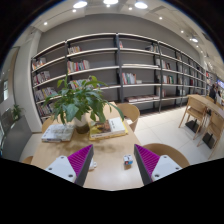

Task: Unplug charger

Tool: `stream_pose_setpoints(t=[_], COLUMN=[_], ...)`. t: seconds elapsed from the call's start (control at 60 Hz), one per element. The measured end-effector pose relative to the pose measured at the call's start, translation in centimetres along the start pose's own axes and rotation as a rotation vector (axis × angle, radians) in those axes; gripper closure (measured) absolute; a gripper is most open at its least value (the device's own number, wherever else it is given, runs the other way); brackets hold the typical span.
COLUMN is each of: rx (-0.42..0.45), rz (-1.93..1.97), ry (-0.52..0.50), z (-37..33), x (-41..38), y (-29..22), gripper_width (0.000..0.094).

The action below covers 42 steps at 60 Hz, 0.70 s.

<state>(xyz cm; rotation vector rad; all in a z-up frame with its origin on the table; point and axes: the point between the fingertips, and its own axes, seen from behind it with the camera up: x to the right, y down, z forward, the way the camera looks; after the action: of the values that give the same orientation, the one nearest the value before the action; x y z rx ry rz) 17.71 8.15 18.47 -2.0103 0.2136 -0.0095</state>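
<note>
Gripper (111, 165): fingers standing spread apart, purple pads (80, 160) facing inward, gripping nothing, hovering over the near end of a wooden table (105, 150). Charger: a small object (128, 159), possibly it, is lying on the table between the fingers. Potted plant (78, 100) is standing at the table's far end, books (103, 128) beside it, bookshelves (110, 65) lining the wall behind.

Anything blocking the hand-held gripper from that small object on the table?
Nothing visible. The hand-held gripper is open, and the small object, possibly the charger, lies on the bare table between its fingers. The potted plant and books sit beyond it.
</note>
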Motion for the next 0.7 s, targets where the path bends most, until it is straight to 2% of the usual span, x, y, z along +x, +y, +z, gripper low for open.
stream_pose_setpoints(t=[0.1,0.417,0.7], rx=[0.004,-0.124,-0.115], rz=[0.012,-0.038,-0.103], ry=[-0.023,-0.108,-0.152], z=[-5.2,-16.6,-21.8], x=[-2.7,-10.7,-13.1], y=[1.5,11.9,13.2], gripper_width=[0.0123,0.0121,0.0120])
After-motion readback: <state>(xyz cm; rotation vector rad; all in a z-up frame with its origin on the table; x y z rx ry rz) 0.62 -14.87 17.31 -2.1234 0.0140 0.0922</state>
